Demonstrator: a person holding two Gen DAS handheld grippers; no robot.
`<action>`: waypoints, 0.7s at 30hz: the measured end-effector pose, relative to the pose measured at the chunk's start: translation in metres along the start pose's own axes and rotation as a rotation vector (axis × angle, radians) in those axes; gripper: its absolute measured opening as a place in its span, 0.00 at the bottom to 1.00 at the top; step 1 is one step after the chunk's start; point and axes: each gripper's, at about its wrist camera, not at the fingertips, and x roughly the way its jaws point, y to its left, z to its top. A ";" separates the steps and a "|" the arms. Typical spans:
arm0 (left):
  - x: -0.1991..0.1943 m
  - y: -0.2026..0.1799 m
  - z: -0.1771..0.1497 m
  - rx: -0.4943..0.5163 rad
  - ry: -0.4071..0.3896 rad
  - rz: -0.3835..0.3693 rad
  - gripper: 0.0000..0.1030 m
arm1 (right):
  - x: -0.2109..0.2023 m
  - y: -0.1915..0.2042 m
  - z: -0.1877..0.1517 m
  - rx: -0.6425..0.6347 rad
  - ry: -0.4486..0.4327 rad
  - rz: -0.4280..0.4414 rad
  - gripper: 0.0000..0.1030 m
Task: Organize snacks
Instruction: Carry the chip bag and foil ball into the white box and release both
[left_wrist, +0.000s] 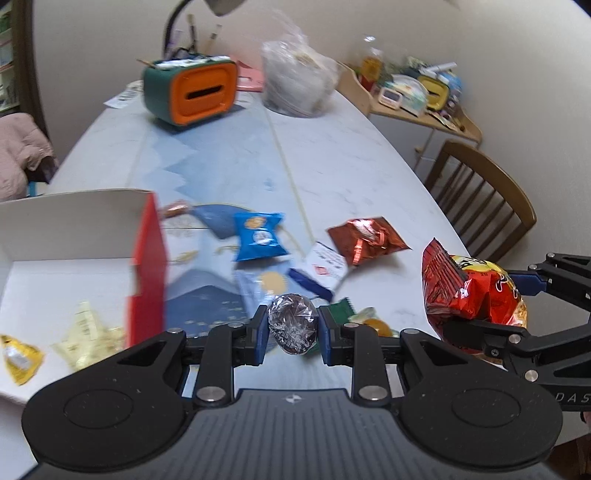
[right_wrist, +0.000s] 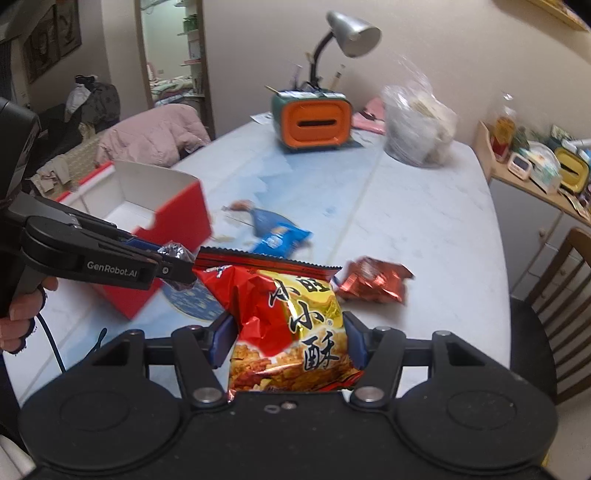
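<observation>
Left gripper (left_wrist: 291, 328): closed on a round dark snack in clear crinkled wrap (left_wrist: 293, 325), blue pads pressed to both its sides, held above the table (left_wrist: 369, 166). Snack near-spherical, slightly taller than wide, with no clear pointing end. Gripper angled downward toward the tabletop, next to the red-sided white box (left_wrist: 147, 266), which was open at the top and held a few yellowish packets (left_wrist: 90, 332).

Right gripper (right_wrist: 290, 343): partly closed on a red-and-gold chip bag (right_wrist: 288, 321), pads squeezing its sides. Bag's long axis ran away from the camera, crimped dark edge at the far end, printed face up. Also tilted down over the table.

Seen from the right wrist, left gripper reached in from the left, a hand (right_wrist: 22, 310) on its handle.

Left on the table: a blue packet (left_wrist: 258, 236) and a copper-red foil packet (left_wrist: 365, 240), apart from each other, past both grippers.
</observation>
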 end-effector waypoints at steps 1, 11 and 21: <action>-0.005 0.007 0.000 -0.007 -0.004 0.005 0.26 | 0.000 0.008 0.003 -0.004 -0.003 0.003 0.58; -0.048 0.070 -0.004 -0.051 -0.067 0.075 0.26 | 0.011 0.082 0.039 -0.065 -0.046 0.044 0.57; -0.076 0.136 -0.007 -0.094 -0.105 0.157 0.26 | 0.044 0.146 0.073 -0.128 -0.063 0.068 0.57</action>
